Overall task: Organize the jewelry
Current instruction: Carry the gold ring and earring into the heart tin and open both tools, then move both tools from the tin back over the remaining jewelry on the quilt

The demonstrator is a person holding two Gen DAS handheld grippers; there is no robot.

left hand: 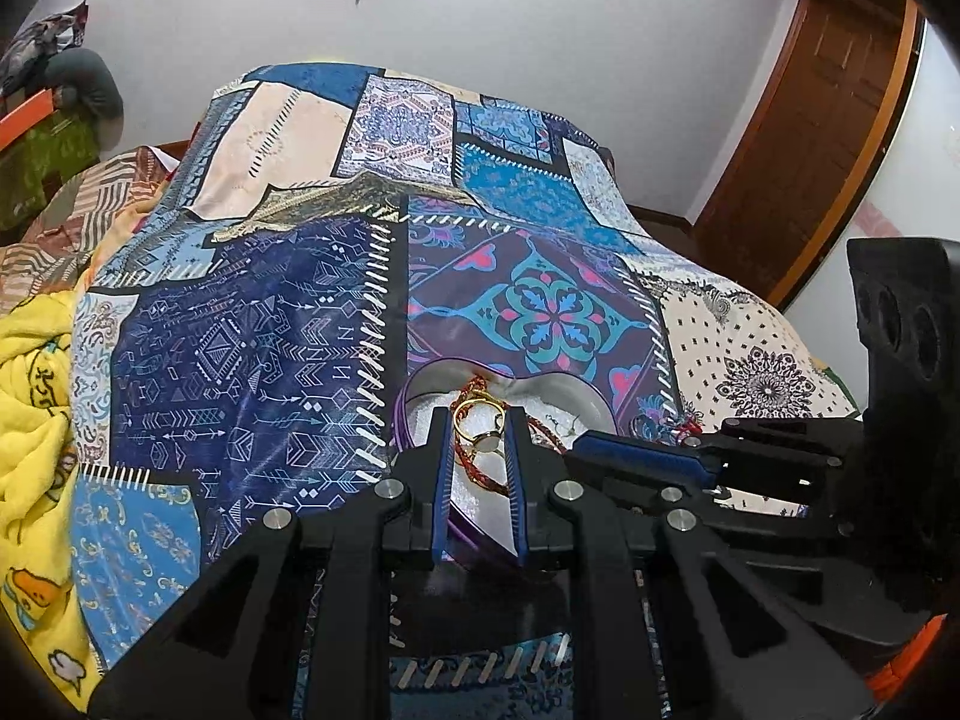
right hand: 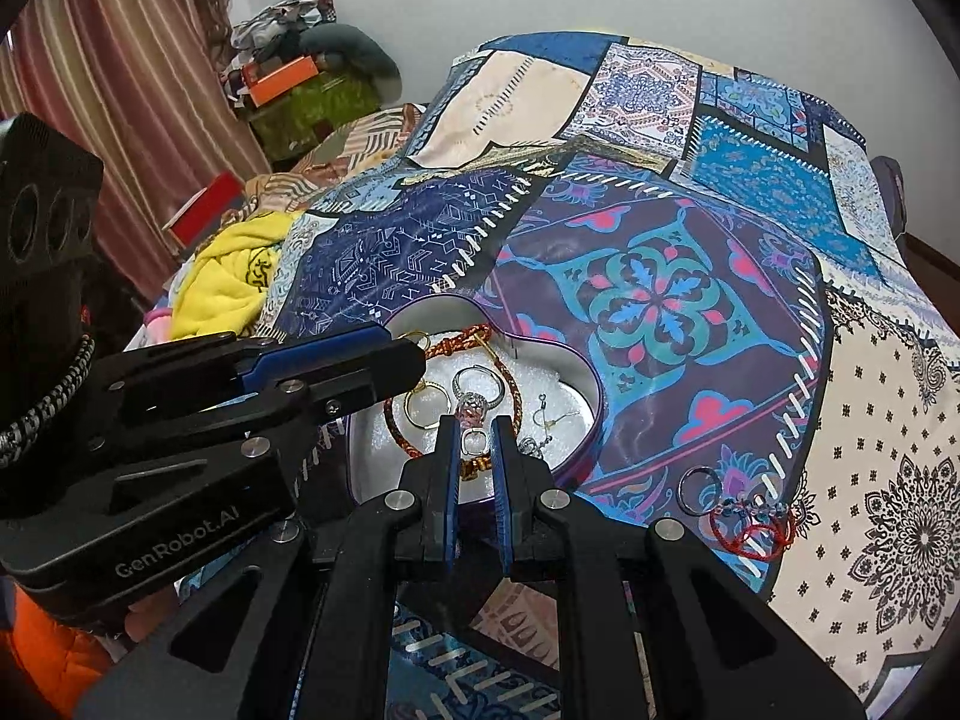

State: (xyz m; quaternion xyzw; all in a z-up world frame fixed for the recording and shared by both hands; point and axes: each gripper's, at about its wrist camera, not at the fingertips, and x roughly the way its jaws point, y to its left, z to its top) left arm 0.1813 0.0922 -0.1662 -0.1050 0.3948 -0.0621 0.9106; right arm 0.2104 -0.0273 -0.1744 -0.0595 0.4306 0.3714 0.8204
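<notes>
Several rings and a bracelet (right hand: 414,420) lay in the tin (right hand: 591,396). One ring (right hand: 698,489) and a red cord (right hand: 747,534) remained on the bed (right hand: 870,420). Left gripper (left hand: 478,450) held a gold ring (left hand: 480,429); right gripper (right hand: 477,441) clamped a small ring (right hand: 476,439).

surface: patchwork bedspread (right hand: 660,300) | on it: heart-shaped tin (right hand: 591,387), silver ring (right hand: 696,489), red thread bracelet (right hand: 750,531) beside ring | left edge: yellow blanket (right hand: 228,276)

Black right claw (right hand: 477,429), blue finger pads (right hand: 451,498), silver screws, white GenRobot.AI lettering, braided cable
</notes>
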